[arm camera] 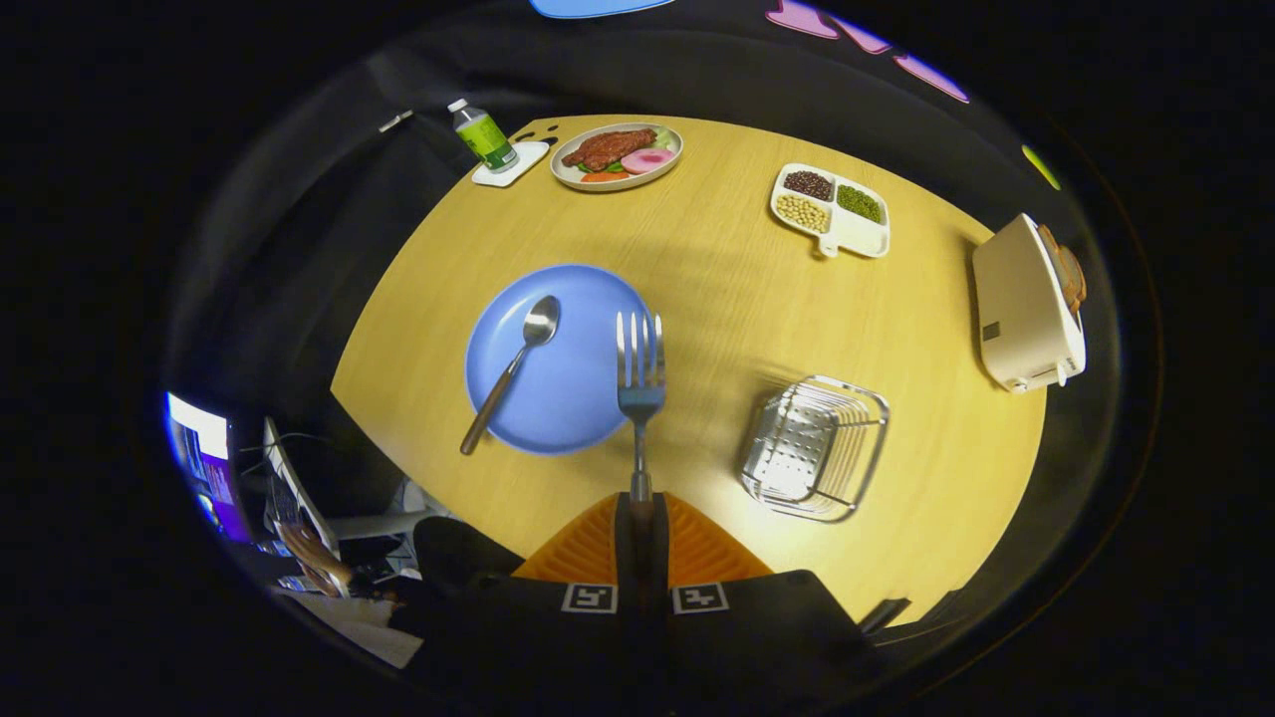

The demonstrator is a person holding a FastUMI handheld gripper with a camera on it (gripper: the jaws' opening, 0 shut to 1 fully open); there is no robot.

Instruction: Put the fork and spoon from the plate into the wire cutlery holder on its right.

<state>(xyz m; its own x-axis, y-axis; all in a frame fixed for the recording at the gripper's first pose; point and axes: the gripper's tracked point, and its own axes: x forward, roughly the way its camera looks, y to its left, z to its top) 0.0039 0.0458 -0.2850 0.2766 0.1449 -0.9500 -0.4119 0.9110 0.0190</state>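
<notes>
My gripper [639, 510] is shut on the handle of a metal fork [639, 370], which sticks out ahead of the fingers, tines forward, lifted high above the table. Far below lies the round blue plate [588, 398], and the fork's tines overlap its right rim in the view. A metal spoon [513, 366] with a brown handle rests across the plate's left side, handle end past the rim. The wire cutlery holder [815, 448] stands on the wooden table to the right of the plate and of the fork.
On the round wooden table [717, 289] beyond the plate are a dish of meat and vegetables [616, 155], a green bottle [482, 135] on a white coaster, and a white divided tray of beans [830, 210]. A white toaster [1026, 304] stands at the right edge.
</notes>
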